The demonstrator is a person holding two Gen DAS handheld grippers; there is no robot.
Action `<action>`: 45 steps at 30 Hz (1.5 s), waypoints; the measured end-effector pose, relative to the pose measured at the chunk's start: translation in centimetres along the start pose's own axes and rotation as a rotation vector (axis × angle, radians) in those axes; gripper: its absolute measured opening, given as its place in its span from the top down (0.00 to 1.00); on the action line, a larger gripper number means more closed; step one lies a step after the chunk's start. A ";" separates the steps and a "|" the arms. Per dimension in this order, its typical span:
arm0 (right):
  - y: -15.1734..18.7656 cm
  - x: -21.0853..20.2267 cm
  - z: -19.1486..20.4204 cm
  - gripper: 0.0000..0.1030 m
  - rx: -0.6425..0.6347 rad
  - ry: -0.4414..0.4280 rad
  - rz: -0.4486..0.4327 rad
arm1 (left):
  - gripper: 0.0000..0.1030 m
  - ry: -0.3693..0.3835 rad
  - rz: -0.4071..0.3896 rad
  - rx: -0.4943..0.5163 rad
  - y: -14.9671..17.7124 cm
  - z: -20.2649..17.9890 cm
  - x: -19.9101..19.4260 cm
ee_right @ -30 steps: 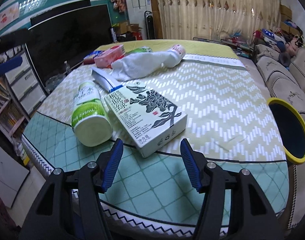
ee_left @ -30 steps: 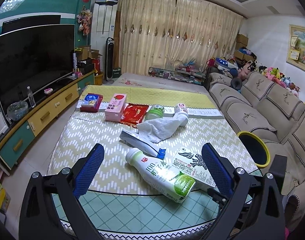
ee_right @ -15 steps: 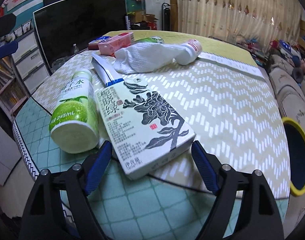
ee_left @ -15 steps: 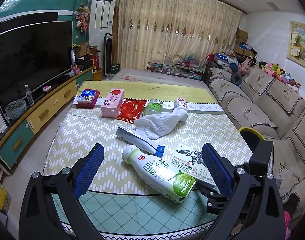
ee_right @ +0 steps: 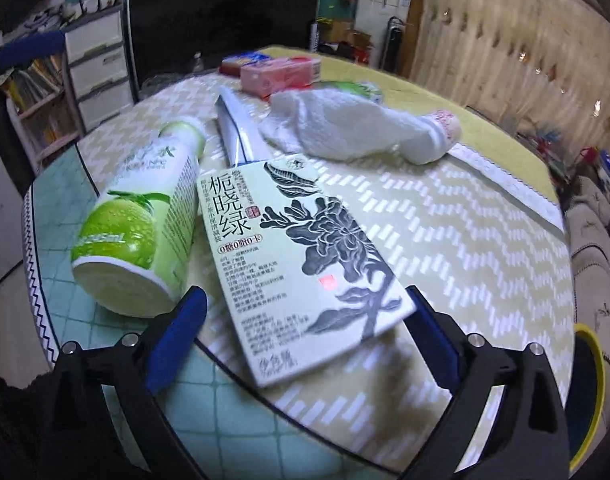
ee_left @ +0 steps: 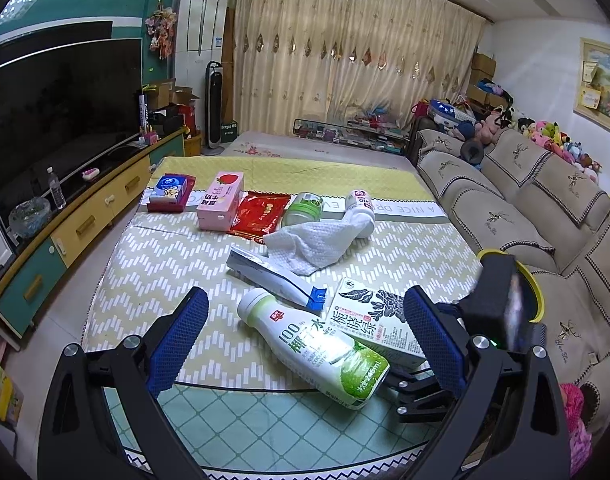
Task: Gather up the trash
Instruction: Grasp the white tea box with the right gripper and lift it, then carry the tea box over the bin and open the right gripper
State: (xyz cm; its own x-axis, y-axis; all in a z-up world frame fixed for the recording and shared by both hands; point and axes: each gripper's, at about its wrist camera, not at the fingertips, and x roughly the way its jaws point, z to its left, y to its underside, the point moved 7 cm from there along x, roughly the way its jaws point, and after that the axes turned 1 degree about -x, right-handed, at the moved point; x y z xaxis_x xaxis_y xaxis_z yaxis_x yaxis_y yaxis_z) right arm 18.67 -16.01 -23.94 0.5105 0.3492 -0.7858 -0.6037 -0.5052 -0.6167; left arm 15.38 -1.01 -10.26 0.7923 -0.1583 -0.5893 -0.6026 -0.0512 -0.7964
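A white tea carton with a black flower print [ee_right: 301, 256] lies flat near the table's front edge, beside a white and green coconut-water bottle [ee_right: 141, 220] on its side. My right gripper [ee_right: 305, 340] is open, its blue pads either side of the carton's near end, not pressing it. The carton [ee_left: 369, 324] and bottle [ee_left: 317, 348] also show in the left wrist view. My left gripper [ee_left: 309, 336] is open and empty, held above the bottle. A yellow-rimmed black bin [ee_right: 585, 396] stands right of the table.
Farther back lie a flattened white and blue box [ee_left: 273, 276], a white cloth [ee_left: 309, 244], a small white bottle [ee_left: 359, 204], a green can [ee_left: 303, 208], a red packet [ee_left: 259, 214], a pink box [ee_left: 221, 200] and a tissue pack [ee_left: 171, 192]. A sofa [ee_left: 517, 208] is right, a TV cabinet [ee_left: 65, 228] left.
My right gripper has moved forward and lower, so its open pads now flank the carton's near end. The left gripper has stayed nearly still above the bottle.
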 end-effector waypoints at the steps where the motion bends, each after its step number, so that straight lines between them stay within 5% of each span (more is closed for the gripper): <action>1: -0.1 0.1 -0.1 0.10 0.012 -0.024 0.003 | 0.06 0.000 -0.001 0.002 0.0 -0.1 0.0; 4: -0.2 0.0 -0.4 0.11 0.039 -0.065 -0.008 | 0.06 0.001 -0.001 -0.001 -0.1 0.0 0.1; 6: -0.2 -0.4 -0.7 0.23 0.052 -0.051 -0.023 | 0.06 0.001 0.000 -0.001 -0.1 -0.1 0.0; 16: 2.1 -2.7 -0.2 0.24 0.159 -0.006 -0.063 | 0.06 -0.001 0.003 -0.005 0.0 0.0 0.2; 29: 6.9 -9.0 -5.9 0.26 0.442 0.151 -0.174 | 0.06 0.011 0.010 0.015 0.3 -1.0 0.4; 45: 4.1 -14.0 -6.2 0.31 0.422 0.154 -0.314 | 0.06 0.017 0.029 0.046 0.5 -2.6 1.0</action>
State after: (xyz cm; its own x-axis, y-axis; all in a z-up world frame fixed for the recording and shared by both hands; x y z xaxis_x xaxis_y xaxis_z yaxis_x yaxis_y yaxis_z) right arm 12.83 -27.82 -15.17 0.7704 0.2966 -0.5643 -0.5849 -0.0233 -0.8108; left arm 15.63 -3.77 -10.84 0.7726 -0.1761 -0.6100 -0.6198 -0.0012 -0.7848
